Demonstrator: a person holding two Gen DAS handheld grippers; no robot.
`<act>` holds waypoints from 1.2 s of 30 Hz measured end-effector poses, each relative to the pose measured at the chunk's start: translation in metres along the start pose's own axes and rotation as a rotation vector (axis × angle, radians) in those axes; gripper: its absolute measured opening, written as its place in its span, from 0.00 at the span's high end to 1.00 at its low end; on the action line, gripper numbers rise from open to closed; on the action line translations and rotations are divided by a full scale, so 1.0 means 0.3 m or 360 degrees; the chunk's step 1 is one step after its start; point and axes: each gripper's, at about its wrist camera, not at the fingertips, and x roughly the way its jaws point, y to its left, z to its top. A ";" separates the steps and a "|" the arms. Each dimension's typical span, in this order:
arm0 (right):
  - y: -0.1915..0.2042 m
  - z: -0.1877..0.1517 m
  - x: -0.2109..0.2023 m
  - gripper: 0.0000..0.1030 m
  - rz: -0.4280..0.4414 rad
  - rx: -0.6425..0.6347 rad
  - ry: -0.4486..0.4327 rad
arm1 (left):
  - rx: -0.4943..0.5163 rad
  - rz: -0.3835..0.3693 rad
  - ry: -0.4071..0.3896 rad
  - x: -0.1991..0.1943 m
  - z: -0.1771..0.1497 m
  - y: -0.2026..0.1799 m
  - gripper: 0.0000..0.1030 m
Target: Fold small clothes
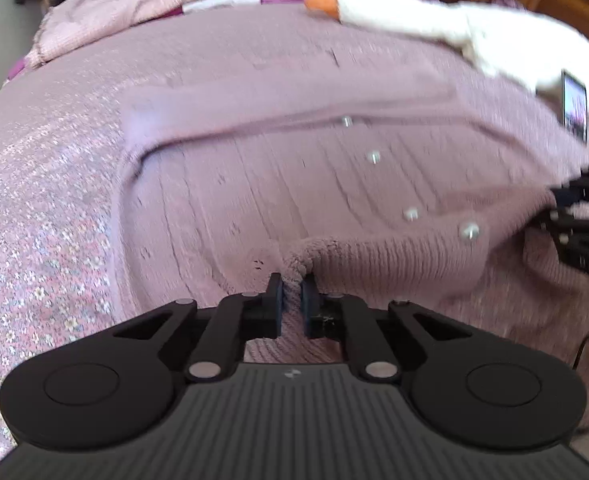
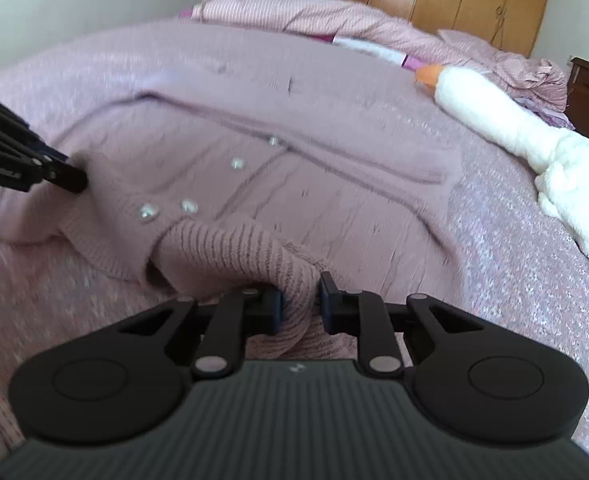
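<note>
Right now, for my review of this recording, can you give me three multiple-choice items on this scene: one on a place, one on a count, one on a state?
1. Where does the white plush goose lie?
A. on the bed beside the cardigan
B. on the floor
C. on top of the cardigan

2. How many shiny buttons show on the pink cardigan?
A. two
B. four
C. seven

3. What are the right tongs doing?
A. hanging open over bare bedding
B. gripping the goose
C. pinching the cardigan's ribbed hem

Answers:
1 A, it rests on the bedspread, clear of the knit.
2 B, four show in both wrist views.
3 C, knit fabric is bunched between the fingers; the left tongs pinch the hem too.
</note>
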 end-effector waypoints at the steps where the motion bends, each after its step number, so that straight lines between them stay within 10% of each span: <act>1: -0.006 0.005 -0.005 0.80 0.0001 0.0014 -0.0014 | -0.0015 0.0002 -0.0025 -0.011 0.012 0.001 0.91; 15: -0.030 0.132 -0.016 0.81 -0.0151 -0.0048 -0.0282 | -0.0063 0.0121 -0.0336 -0.089 0.169 -0.002 0.92; 36: -0.206 0.511 0.318 0.81 -0.0408 -0.0056 -0.0481 | -0.0091 0.0235 -0.0635 0.160 0.683 0.105 0.92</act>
